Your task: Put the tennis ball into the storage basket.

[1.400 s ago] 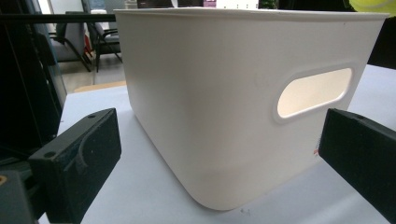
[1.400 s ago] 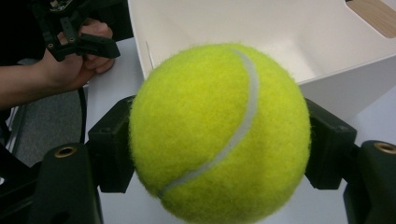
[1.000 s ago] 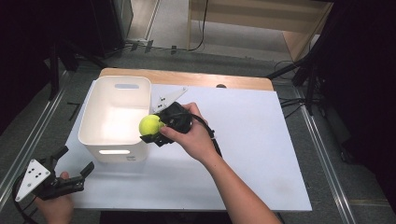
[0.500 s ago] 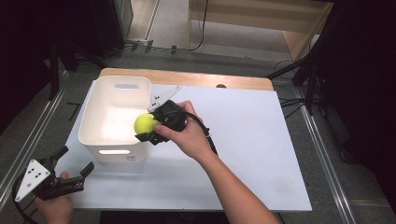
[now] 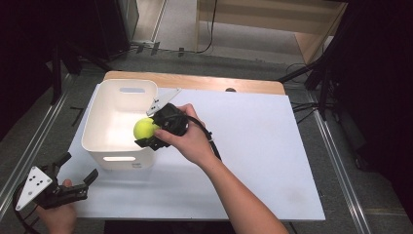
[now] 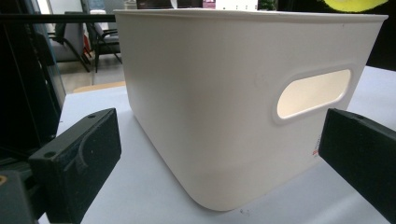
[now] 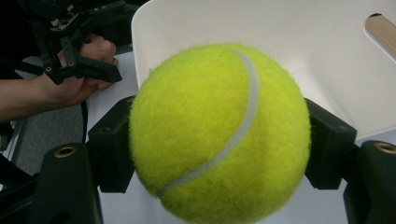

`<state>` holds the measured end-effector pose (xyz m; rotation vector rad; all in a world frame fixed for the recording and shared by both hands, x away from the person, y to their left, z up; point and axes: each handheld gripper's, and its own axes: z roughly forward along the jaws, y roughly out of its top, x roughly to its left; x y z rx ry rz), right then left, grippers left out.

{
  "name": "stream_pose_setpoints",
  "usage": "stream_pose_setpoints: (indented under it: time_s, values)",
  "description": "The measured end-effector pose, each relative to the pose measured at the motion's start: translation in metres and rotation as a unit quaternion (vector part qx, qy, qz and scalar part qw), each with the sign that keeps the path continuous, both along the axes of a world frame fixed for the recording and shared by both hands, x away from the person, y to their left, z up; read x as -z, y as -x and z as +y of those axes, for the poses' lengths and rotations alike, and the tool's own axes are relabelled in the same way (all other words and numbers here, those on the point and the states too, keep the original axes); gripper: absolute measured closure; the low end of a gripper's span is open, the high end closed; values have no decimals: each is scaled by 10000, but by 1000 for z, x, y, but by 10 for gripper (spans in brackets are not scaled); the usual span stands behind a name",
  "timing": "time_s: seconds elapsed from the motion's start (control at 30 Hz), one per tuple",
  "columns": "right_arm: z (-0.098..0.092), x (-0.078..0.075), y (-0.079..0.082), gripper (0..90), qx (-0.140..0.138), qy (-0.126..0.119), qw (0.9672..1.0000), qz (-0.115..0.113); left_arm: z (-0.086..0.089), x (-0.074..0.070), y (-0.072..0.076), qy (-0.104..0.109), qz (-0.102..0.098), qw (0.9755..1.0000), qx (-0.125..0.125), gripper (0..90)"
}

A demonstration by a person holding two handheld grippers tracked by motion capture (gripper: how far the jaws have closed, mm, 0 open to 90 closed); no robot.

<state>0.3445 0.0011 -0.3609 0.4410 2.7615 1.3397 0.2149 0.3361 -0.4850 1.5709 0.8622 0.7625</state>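
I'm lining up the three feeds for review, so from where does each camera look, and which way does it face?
High view: sits above the person's side, facing forward and down on the table; both forearms, the left tongs and right tongs show.
Left gripper view: rides on the left tongs, low at table level, facing the white bin; its two black jaws stand apart.
Right gripper view: rides on the right tongs, facing the tennis ball clamped between its jaws; the person's other hand shows beyond.
Shared: all three show bin and ball.

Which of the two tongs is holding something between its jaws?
The right tongs: its jaws are shut on the tennis ball, above the white bin. The left tongs, at the table's near-left corner, stands open with nothing between its jaws.
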Motion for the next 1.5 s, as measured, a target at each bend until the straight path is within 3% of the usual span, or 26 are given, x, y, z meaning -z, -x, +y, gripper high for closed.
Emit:
stream_pose_setpoints:
  time_s: [0.87,1.5]
  values:
    - [20,3,-5,243,-63,18,10000,24,0,0,0,7,-3,10000,11,0]
    - [21,13,-6,236,24,157,9999,-28,0,0,0,7,-2,10000,12,0]
